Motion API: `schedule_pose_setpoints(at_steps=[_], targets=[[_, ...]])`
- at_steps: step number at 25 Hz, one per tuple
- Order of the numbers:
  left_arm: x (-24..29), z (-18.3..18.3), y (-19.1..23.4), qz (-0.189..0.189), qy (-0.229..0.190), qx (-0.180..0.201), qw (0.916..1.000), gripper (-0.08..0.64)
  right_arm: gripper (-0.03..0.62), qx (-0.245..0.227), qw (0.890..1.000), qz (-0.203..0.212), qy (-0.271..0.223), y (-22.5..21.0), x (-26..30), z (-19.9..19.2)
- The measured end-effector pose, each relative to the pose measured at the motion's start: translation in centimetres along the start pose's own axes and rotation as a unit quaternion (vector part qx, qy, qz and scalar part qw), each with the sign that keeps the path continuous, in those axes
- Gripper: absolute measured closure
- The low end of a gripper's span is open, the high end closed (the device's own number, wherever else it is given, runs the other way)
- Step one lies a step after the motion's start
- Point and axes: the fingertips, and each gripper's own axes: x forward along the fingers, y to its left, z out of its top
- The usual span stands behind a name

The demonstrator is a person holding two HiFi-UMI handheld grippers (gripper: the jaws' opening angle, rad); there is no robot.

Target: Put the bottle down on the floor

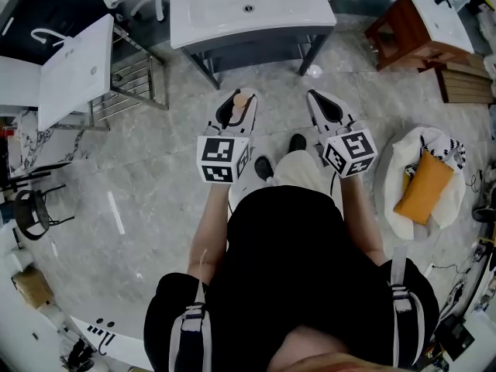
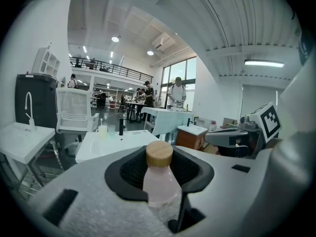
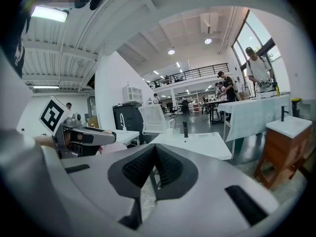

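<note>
A small clear bottle [image 2: 160, 184] with pinkish contents and a round wooden cap [image 1: 241, 99] stands upright between the black pads of my left gripper [image 1: 237, 108], which is shut on it and held well above the grey marble floor [image 1: 155, 169]. In the left gripper view the cap [image 2: 159, 153] rises just above the jaws. My right gripper [image 1: 325, 107] is level with the left one, a short way to its right; its jaws are shut with nothing between them [image 3: 154, 168]. From the right gripper view I see the left gripper [image 3: 81, 137] side-on.
A white countertop basin on a grey frame [image 1: 252, 14] stands just ahead. A white slab with a tap [image 1: 74, 68] leans at the left, a wooden stand [image 1: 418, 25] at the far right. A beanbag with an orange cushion [image 1: 422, 184] lies right. The person's shoes [image 1: 280, 155] are below the grippers.
</note>
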Motion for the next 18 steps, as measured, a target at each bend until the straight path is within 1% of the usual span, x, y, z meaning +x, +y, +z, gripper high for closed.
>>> schedule_pose_setpoints(at_steps=[8, 15, 18], targets=[[2.7, -0.2, 0.7, 0.011, 0.008, -0.006, 0.9999, 0.419, 0.588, 0.004, 1.0, 0.018, 0.002, -2.0, 2.6, -0.1], [6.3, 1.7, 2.3, 0.034, 0.008, -0.011, 0.9993, 0.419, 0.588, -0.005, 0.999, 0.043, 0.0, -5.2, 6.8, 1.8], [8.4, 2.6, 3.3, 0.046, 0.006, -0.02, 0.9987, 0.419, 0.588, -0.015, 0.998, 0.055, 0.002, -6.9, 8.7, 2.7]])
